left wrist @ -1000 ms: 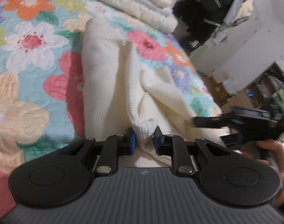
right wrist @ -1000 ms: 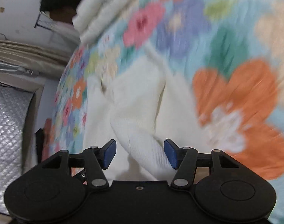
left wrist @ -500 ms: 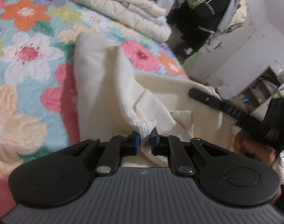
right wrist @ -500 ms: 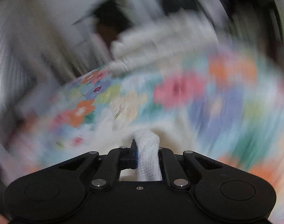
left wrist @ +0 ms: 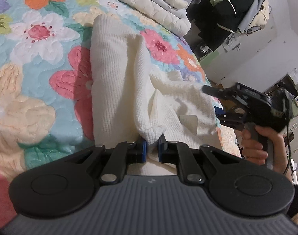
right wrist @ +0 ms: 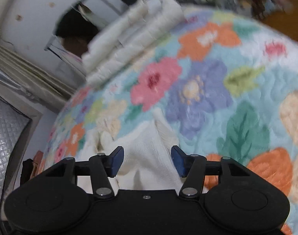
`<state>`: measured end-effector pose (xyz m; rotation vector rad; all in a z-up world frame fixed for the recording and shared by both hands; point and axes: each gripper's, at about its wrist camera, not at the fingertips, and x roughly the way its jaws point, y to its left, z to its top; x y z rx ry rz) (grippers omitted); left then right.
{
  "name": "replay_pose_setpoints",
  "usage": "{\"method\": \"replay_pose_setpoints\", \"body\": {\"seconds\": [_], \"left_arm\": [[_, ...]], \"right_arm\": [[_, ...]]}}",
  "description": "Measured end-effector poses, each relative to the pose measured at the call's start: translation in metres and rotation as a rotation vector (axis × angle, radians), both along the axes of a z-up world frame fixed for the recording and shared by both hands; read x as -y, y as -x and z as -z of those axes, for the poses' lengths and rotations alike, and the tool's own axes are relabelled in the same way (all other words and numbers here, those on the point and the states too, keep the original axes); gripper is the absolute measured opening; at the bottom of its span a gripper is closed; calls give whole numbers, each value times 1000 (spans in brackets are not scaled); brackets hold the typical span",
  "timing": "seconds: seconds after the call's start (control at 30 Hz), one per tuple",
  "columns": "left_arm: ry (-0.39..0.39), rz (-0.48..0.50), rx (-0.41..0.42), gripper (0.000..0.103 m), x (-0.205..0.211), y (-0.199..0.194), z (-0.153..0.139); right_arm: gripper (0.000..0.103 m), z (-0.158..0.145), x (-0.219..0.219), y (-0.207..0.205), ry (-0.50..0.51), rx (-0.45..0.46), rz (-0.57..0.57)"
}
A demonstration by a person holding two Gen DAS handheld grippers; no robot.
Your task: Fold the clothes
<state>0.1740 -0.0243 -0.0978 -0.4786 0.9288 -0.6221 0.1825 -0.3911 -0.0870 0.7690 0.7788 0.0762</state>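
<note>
The cream waffle-knit garment lies lengthwise down the middle of the left wrist frame on the flowered quilt, one side already rolled inward into a long ridge; the left gripper is clamped on a bunched corner at lower centre, probably to anchor that end so the cloth stays taut while the other side is worked. The right gripper has just been opening, its blue pads standing apart with cloth lying between them but not pinched (a release, by the look of it), and in the left view it hangs at the right edge just beside the loose flap. Room is tight to the right, where the quilt drops off toward the floor; the left half of the frame is bare quilt, and a stack of folded bedding sits well apart at the top
</note>
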Motion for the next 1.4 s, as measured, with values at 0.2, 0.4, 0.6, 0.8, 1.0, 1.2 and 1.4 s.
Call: {"method": "replay_pose_setpoints", "body": {"seconds": [0.2, 0.4, 0.6, 0.8, 1.0, 1.2, 1.4], "left_arm": [[12, 38, 120, 8, 3, 11, -15], [13, 51, 145, 8, 16, 5, -28], [-40, 110, 154, 8, 41, -11, -34], [-41, 234, 222, 8, 88, -43, -76], [-91, 275, 243, 11, 137, -63, -94], [-96, 194, 228, 46, 115, -34, -63], [-200, 56, 209, 47, 53, -9, -51]], "right_arm": [[8, -36, -48, 11, 303, 243, -171], [20, -39, -90, 30, 938, 322, -129], [36, -43, -60, 53, 765, 242, -34], [43, -37, -54, 85, 490, 272, -170], [71, -30, -80, 111, 548, 338, -271], [82, -10, -93, 85, 705, 237, -221], [65, 9, -63, 25, 558, 66, -237]]}}
